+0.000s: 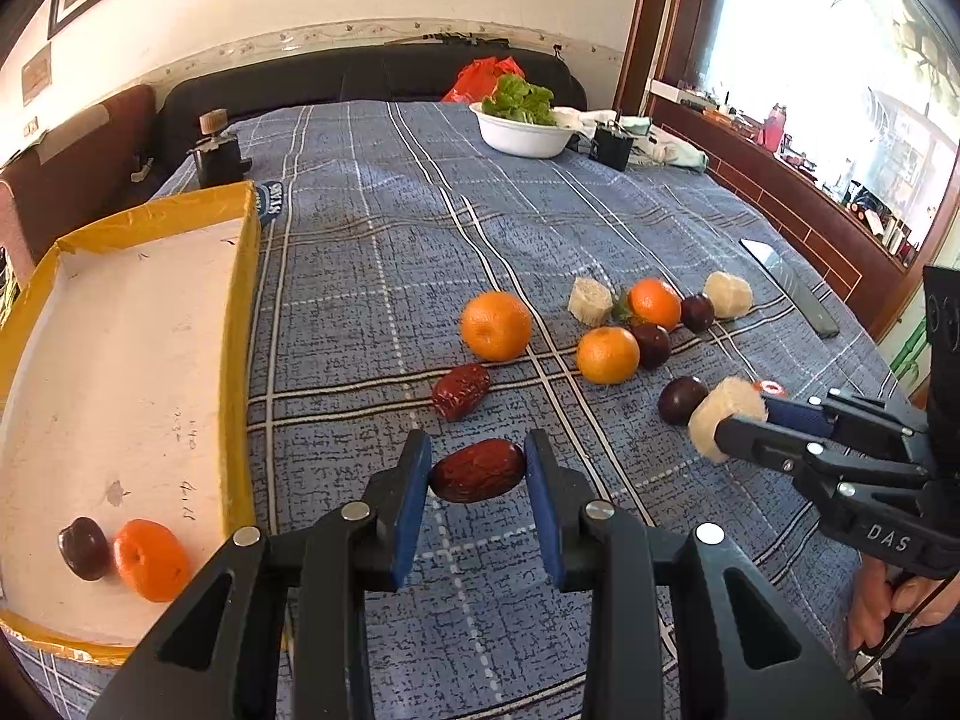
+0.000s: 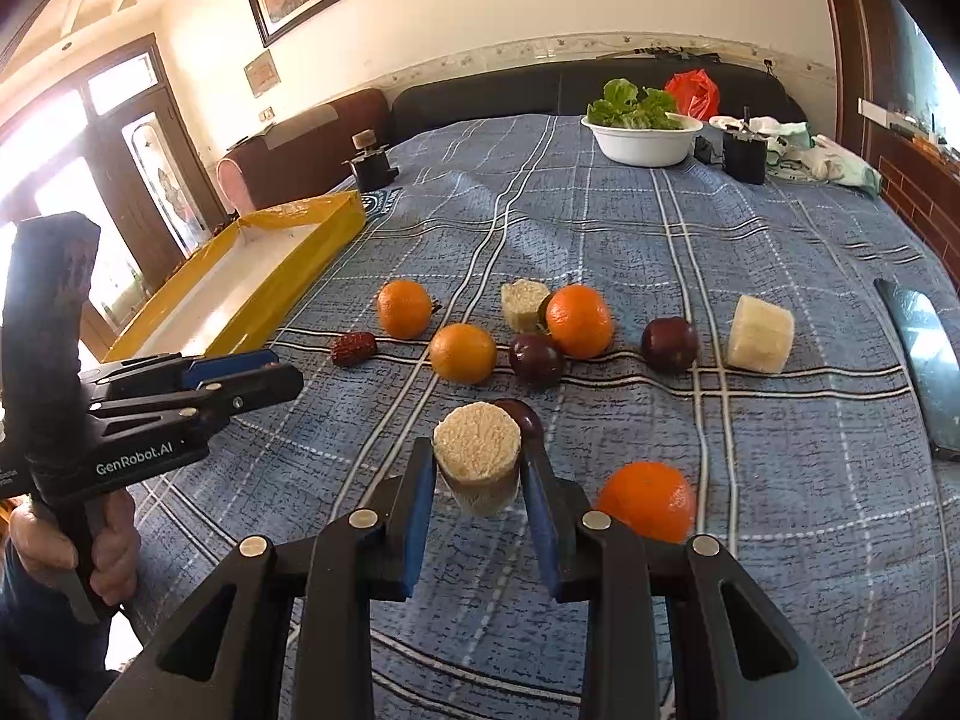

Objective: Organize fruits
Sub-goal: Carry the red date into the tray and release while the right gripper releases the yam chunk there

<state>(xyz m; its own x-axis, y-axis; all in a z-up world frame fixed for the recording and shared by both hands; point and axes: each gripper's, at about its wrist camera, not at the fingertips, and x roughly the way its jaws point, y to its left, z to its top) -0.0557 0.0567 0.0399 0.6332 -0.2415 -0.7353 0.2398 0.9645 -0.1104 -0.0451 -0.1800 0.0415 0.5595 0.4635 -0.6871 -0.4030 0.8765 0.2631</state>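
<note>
While held beside the tray (image 1: pixel 243 324):
Left gripper (image 1: pixel 478 471): clenched on red date (image 1: pixel 477 470).
Right gripper (image 2: pixel 478 471): grasping pale cylinder (image 2: pixel 477 456).

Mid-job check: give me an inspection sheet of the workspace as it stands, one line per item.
Surface: blue plaid cloth, wrinkled.
Job's things: yellow-rimmed box holds one orange and one plum; oranges, plums, a red date and pale cylinders loose on the cloth.
Clutter: white bowl of greens, phone.
Grippers: left gripper shut on a red date; right gripper shut on a pale cylinder.
Cables: nothing seen.
Surroundings: dark sofa, window.
</note>
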